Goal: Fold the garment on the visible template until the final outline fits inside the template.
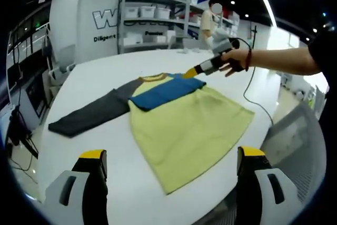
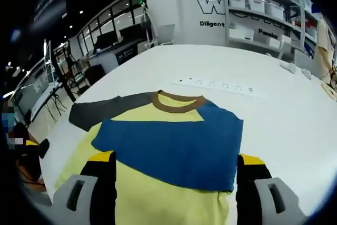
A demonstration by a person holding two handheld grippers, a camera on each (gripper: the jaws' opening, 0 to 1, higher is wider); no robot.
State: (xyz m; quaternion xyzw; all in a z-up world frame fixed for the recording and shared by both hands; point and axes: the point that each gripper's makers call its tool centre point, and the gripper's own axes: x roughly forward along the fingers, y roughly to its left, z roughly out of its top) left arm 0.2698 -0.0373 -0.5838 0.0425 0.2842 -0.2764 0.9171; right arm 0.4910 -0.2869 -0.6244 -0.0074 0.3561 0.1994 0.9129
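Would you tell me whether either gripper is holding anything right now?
No. The left gripper and right gripper are both open above the shirt, holding nothing.

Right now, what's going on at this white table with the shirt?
A person is folding a long-sleeved shirt laid flat on a white table, holding a two-jaw tool in each hand. The blue sleeve is already folded across the yellow chest, while the grey sleeve still lies stretched out to the side. The right tool, held in the person's hand, is at the shirt's shoulder by the brown collar. The left tool hovers open near the hem.
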